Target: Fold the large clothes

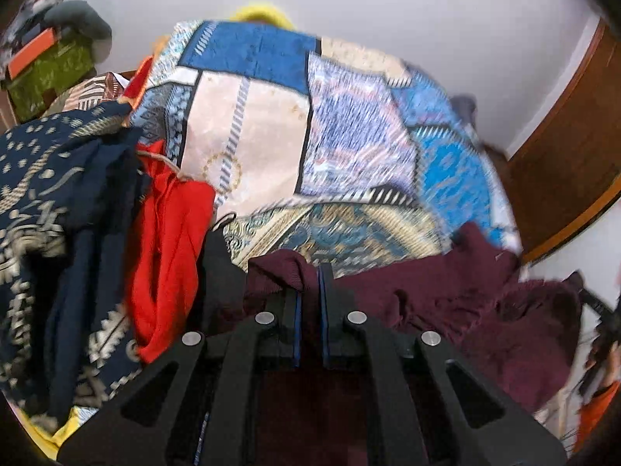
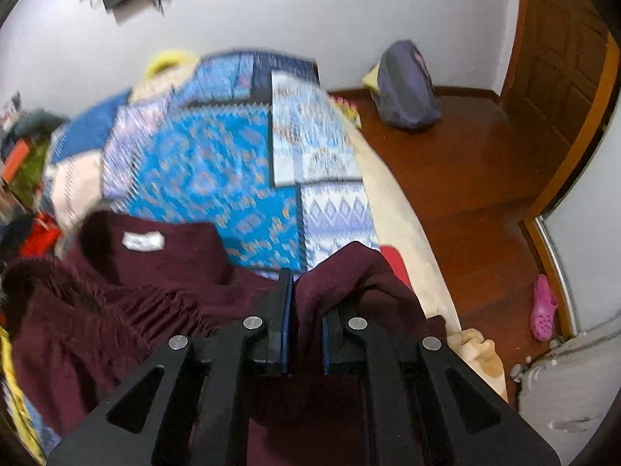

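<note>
I am looking at a bedroom with a white wall (image 2: 310, 19) and a bed spread with a blue patchwork bedcover (image 1: 295, 116). At far left in my left view lies a navy patterned cloth (image 1: 50, 209), and just beside it a red garment (image 1: 170, 248). My left gripper (image 1: 309, 291) has its jaws nearly together, pinching a ribbed edge of the maroon sweater (image 1: 485, 310), which lies crumpled across the near side of the bed. In my right view the sweater's collar with its white label (image 2: 143, 241) faces up at left. My right gripper (image 2: 306, 303) is clamped on another fold of the sweater, the cloth bunched over its right finger. Farther right is the wooden floor (image 2: 465, 178), with a grey backpack (image 2: 407, 85) against the wall, a pink clog (image 2: 543, 306) and a wooden door (image 2: 559, 54).
</note>
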`<action>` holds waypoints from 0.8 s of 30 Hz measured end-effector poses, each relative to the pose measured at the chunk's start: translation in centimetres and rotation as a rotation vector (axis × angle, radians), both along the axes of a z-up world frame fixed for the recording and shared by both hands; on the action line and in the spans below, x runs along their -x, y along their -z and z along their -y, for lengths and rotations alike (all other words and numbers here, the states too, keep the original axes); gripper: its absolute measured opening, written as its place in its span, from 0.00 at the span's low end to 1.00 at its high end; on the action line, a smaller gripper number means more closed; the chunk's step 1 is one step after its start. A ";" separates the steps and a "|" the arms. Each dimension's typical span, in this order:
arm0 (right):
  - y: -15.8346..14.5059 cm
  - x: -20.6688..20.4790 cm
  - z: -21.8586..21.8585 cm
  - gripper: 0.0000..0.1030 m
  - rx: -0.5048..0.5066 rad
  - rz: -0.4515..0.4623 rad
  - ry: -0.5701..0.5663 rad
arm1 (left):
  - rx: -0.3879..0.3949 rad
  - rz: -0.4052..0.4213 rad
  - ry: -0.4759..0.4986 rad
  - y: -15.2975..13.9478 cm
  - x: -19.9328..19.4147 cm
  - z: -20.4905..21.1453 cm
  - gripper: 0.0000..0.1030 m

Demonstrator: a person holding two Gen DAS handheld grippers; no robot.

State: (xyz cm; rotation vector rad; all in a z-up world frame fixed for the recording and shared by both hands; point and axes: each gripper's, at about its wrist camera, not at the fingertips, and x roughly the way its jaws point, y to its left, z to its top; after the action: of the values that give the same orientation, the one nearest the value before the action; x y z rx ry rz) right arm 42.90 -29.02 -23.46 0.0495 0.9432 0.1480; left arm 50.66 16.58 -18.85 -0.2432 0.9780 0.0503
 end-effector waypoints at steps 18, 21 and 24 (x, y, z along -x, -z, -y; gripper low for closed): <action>-5.0 6.6 -0.1 0.53 0.283 0.074 -0.030 | -0.067 -0.019 0.182 -5.1 4.3 2.3 0.31; -6.6 7.9 0.5 0.53 0.249 0.096 -0.046 | -0.042 -0.001 0.164 -6.4 5.0 2.1 0.38; -7.1 8.7 0.0 0.53 0.200 0.094 -0.070 | -0.079 0.106 0.099 -8.3 6.3 1.8 0.82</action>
State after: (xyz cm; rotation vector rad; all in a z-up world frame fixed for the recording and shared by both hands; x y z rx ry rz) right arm 34.24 -29.06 -16.33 -0.1741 0.8618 0.1188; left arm 44.40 14.79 -10.58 -0.1231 0.8790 -0.0148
